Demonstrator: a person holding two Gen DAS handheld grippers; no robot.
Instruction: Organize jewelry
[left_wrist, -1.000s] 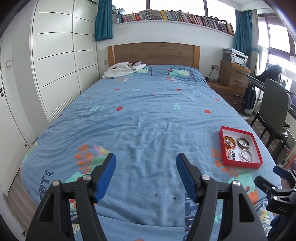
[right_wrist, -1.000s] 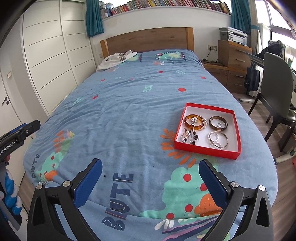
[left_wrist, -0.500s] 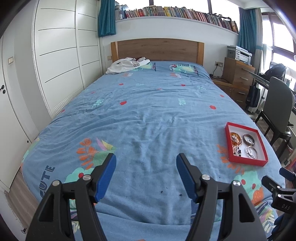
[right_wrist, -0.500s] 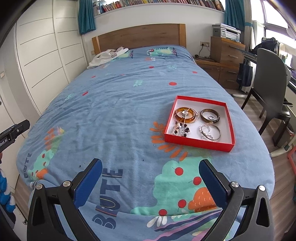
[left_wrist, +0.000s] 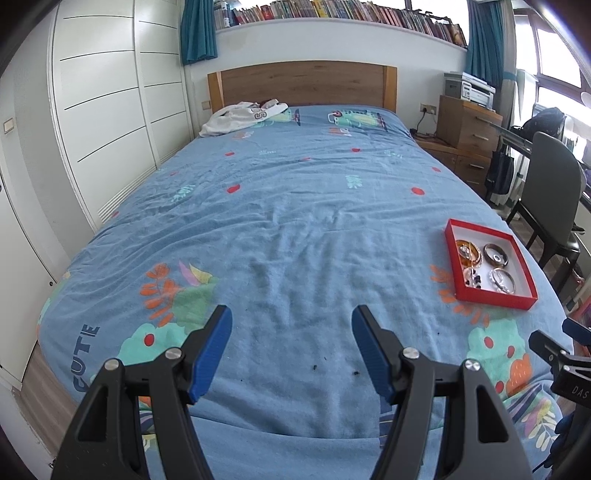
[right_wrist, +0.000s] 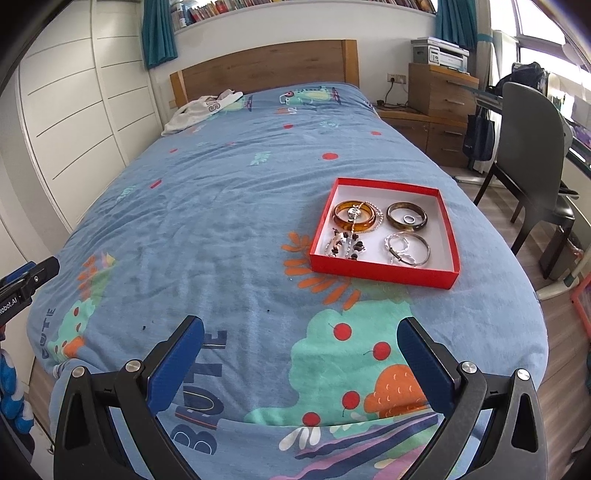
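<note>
Bed: a blue patterned cover (right_wrist: 221, 206) was spread over the whole bed; a white garment (right_wrist: 201, 110) was left at the head end, near the left edge.
Red box: the shallow red box (right_wrist: 384, 267) was set near the bed's right edge, toward the foot end, its long axis running roughly across the bed in the right wrist view.
Jewelry: an amber bangle (right_wrist: 356, 216), a dark bangle (right_wrist: 406, 218), silver bangles (right_wrist: 408, 249) and a beaded piece (right_wrist: 343, 247) were all seen lying inside the box.
Right hand-held gripper (right_wrist: 301, 356): held released and empty over the foot edge; the box was found ahead and slightly right, making it the nearer one.
Left hand-held gripper (left_wrist: 291, 349): held spread with nothing between its fingers; the box (left_wrist: 487, 266) lay well off to its right.
</note>
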